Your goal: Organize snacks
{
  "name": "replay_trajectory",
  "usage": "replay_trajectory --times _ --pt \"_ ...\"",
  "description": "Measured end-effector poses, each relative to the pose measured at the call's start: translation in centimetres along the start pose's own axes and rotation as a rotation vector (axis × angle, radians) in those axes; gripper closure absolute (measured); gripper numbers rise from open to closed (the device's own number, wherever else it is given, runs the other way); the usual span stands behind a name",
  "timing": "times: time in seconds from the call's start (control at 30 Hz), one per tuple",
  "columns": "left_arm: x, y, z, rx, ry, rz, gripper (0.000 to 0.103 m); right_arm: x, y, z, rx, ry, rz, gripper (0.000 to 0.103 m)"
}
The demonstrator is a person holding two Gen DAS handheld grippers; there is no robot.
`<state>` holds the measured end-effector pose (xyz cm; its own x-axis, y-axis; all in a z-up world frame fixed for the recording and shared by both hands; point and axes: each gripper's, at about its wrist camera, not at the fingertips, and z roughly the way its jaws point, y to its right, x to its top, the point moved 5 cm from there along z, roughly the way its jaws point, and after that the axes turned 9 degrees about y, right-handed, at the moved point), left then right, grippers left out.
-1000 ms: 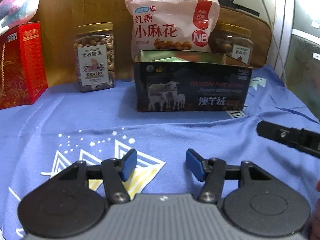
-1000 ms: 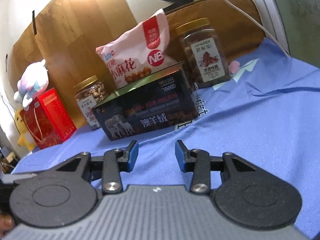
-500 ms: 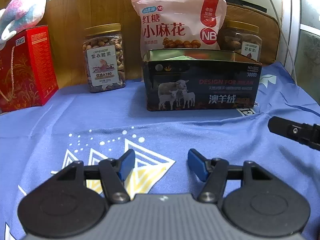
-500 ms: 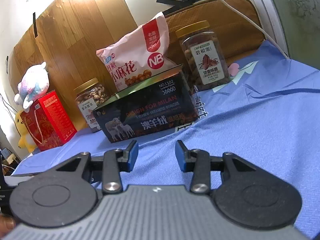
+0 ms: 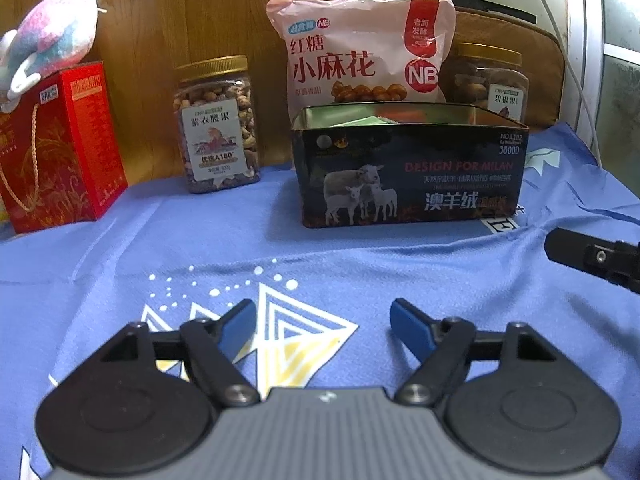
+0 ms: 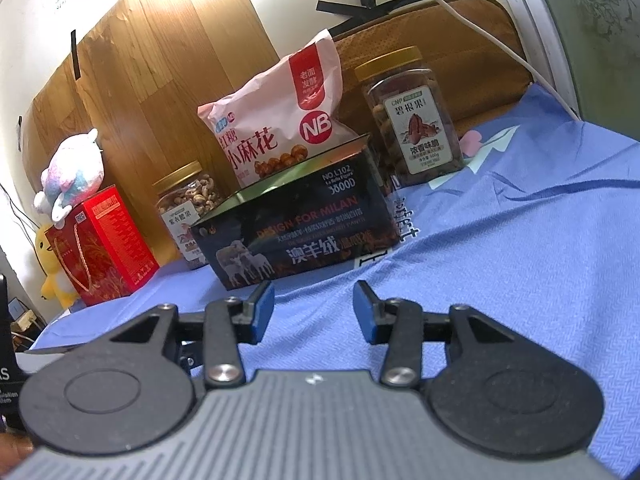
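Snacks, a pink bag (image 5: pixel 362 52) and two nut jars (image 5: pixel 216 124), line the blue cloth's (image 5: pixel 200 240) far edge behind our open tin (image 5: pixel 408 172), ready for sorting, while our left gripper (image 5: pixel 323 322), jaws just widened, and right gripper (image 6: pixel 314 310) hover parted and empty.

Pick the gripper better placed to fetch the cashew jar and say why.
Left. The left gripper, open and empty, its jaws having just been opening, faces the cashew jar more directly; from the right gripper, the tin partly blocks it.
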<state>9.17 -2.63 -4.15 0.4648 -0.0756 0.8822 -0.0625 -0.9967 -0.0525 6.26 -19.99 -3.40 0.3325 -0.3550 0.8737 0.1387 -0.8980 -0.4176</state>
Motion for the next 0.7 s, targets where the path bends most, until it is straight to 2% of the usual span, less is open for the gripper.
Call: replay_trajectory --times 0.2,0.27,0.33,0.7 --pt "0.09 0.19 -0.14 0.013 0.011 0.021 0.024 0.01 -0.04 -0.06 0.001 0.004 0.0 0.056" --pt "0.13 0.21 -0.18 0.016 0.014 0.024 0.012 0.01 -0.04 -0.06 0.001 0.004 0.0 0.056" --pt "0.23 0.25 -0.4 0.019 0.031 0.028 0.008 0.01 -0.03 -0.1 0.002 0.004 -0.001 0.056" --pt "0.4 0.24 -0.79 0.017 0.059 0.03 0.0 0.03 -0.05 -0.14 0.002 0.005 -0.001 0.055"
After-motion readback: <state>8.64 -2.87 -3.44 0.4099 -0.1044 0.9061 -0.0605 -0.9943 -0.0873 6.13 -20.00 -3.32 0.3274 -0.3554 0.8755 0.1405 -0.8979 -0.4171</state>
